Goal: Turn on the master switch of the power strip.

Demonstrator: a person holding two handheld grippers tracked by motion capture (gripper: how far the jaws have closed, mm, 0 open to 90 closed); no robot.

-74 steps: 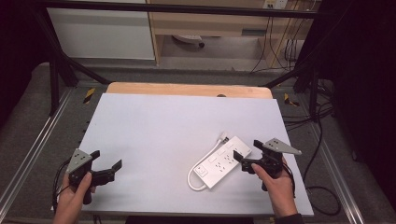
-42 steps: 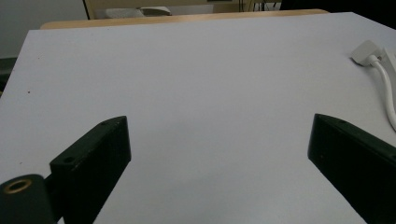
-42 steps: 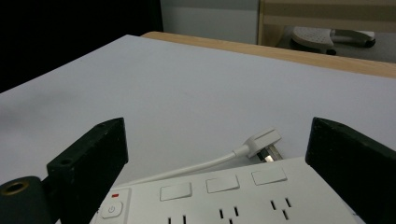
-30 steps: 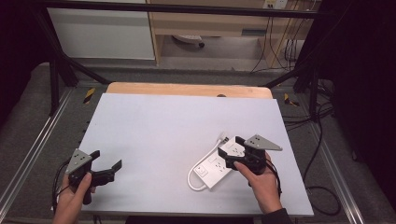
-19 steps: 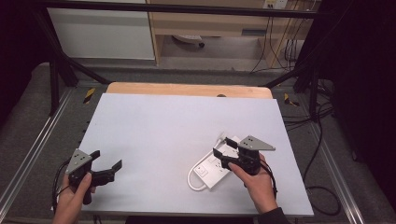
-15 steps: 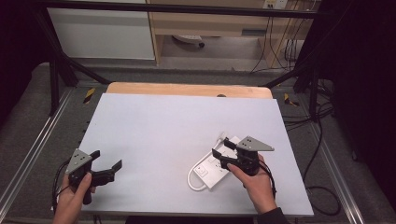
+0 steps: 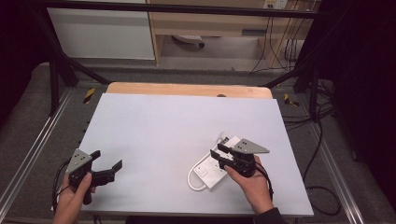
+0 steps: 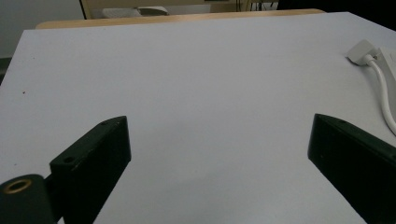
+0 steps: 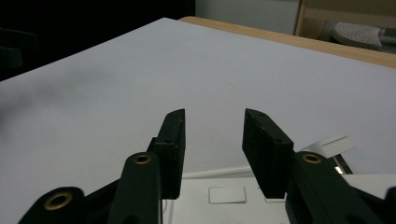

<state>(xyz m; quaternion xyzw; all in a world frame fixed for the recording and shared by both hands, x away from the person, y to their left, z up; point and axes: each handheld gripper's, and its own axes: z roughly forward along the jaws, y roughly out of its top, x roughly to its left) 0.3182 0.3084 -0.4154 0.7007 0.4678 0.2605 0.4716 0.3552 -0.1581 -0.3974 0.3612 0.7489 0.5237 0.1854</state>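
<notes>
White plastic power strip (image 7: 215,163) w/ looped white cord (image 7: 192,179): flat on pale grey tabletop (image 7: 154,130), near right front edge, slanted. Right claw (image 7: 223,154) hovering just over strip's mid section, jaws just been closing, now half-narrowed, nothing pinched between them yet; strip body below jaws in right gripper view (image 9: 224,198). Left claw (image 7: 106,167) spread wide, idle near left front corner, well apart from strip. Best approach, prob.: drop lower, square jaws across strip's narrow width, avoid cord, squeeze on rigid casing, not switch.
</notes>
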